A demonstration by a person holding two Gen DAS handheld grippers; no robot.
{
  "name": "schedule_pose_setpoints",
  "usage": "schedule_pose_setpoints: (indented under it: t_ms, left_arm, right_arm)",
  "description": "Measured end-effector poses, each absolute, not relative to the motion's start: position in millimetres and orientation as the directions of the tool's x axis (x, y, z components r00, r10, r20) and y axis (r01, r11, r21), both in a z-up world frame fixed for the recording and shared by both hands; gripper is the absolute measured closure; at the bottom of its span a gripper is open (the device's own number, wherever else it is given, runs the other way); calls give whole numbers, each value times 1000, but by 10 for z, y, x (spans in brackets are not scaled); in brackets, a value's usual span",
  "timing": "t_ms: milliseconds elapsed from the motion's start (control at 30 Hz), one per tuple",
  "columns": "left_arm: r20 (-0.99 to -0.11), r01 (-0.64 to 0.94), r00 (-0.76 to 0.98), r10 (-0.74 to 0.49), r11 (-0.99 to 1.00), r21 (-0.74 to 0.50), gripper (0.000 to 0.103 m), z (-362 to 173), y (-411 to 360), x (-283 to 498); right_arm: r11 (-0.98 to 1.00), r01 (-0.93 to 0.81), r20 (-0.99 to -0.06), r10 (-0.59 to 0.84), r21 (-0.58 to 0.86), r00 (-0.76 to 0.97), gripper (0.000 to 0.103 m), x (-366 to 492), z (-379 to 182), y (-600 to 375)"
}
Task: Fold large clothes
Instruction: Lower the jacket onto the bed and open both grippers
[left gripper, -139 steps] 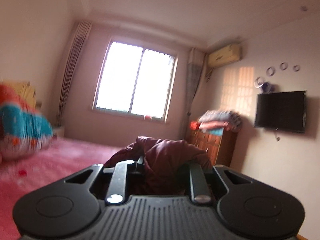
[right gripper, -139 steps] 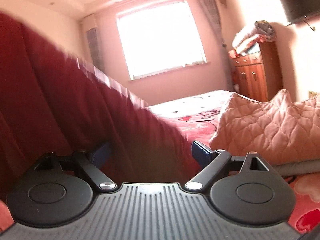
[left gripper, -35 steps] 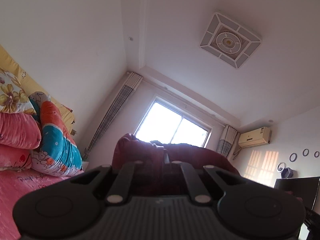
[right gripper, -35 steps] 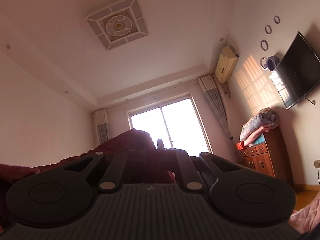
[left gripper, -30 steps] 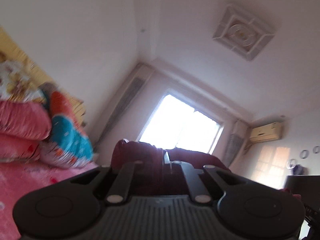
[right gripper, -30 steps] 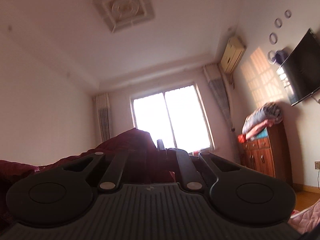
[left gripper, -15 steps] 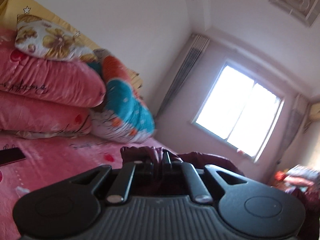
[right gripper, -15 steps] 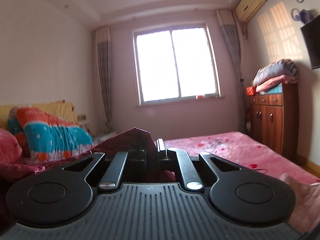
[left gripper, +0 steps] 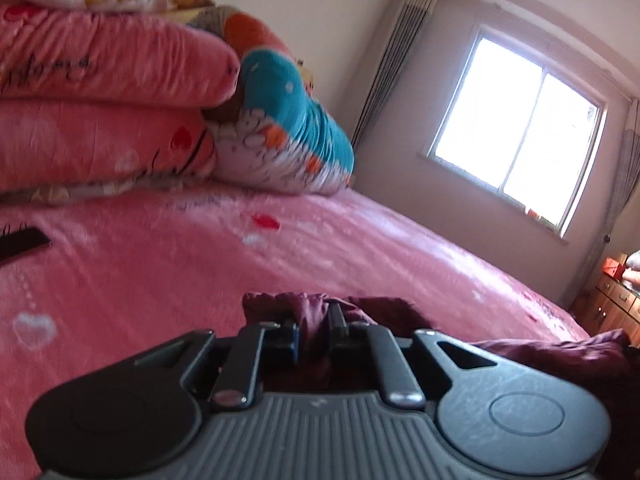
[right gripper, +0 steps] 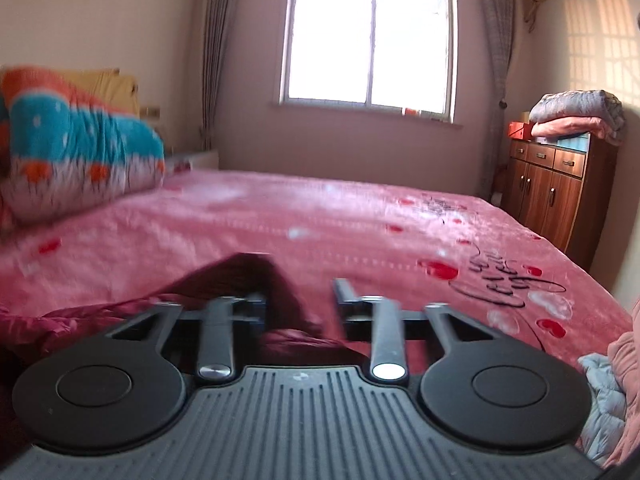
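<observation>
Over a pink bed (left gripper: 168,264), the left tool (left gripper: 313,334) pinches a fold of the maroon garment (left gripper: 308,312), its jaws just beginning to part. The right tool (right gripper: 300,300) is opening wide; the garment's corner (right gripper: 256,276) lies between its jaws, apparently free of the pads. Ahead to the left sit stacked quilts (left gripper: 100,120).

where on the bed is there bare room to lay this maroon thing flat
The widest bare stretch of pink bedsheet runs from the maroon garment toward the window, between the teal quilt roll and the wooden cabinet. The head end is crowded with stacked pink bedding, with a black flat object nearby.
</observation>
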State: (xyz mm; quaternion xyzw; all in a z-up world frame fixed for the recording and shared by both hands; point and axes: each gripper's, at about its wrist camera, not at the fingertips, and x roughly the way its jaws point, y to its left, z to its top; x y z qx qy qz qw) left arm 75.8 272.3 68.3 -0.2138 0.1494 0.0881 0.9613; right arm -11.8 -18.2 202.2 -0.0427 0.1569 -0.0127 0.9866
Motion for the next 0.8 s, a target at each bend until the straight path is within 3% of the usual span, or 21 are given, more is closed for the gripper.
schedule_pose_setpoints:
  t_ms: [33, 100, 167, 233, 300, 400, 567, 700, 800]
  left_arm:
    - [-325, -235, 939, 109, 895, -379, 89, 686, 2730, 722]
    - [-320, -237, 939, 128, 914, -328, 75, 741, 2689, 667]
    - [-292, -247, 942, 167, 932, -264, 61, 875, 2644, 548]
    - [-247, -253, 949, 194, 939, -233, 52, 1031, 2635, 405]
    - [-214, -262, 952, 217, 941, -214, 32, 1168, 2622, 285]
    - [-186, -242, 961, 206, 951, -194, 28, 1334, 2553, 36]
    - [-243, -202, 958, 152, 959, -198, 27, 1335, 2359, -329]
    - [-324, -145, 944, 68, 965, -219, 27, 1207, 2182, -551]
    - [-379, -108, 925, 19, 970, -216, 26, 1095, 2032, -756]
  right_arm:
    - [995, 11, -311, -42, -100, 950, 22, -128, 2052, -183]
    - [993, 7, -322, -44, -116, 946, 16, -146, 2082, -198]
    - [993, 11, -333, -48, -113, 942, 3, -216, 2089, -267]
    - [995, 15, -343, -49, -102, 938, 3, -274, 2110, -328]
    - [995, 17, -354, -50, -96, 934, 3, -375, 2037, -400]
    - [995, 20, -364, -55, -99, 930, 2, -419, 1851, -417]
    - [998, 27, -387, -48, -60, 921, 0, -708, 2120, -661]
    - [999, 22, -566, -4, 25, 825, 0, -508, 2314, -892]
    - [996, 12, -604, 46, 91, 796, 0, -616, 2375, -1040]
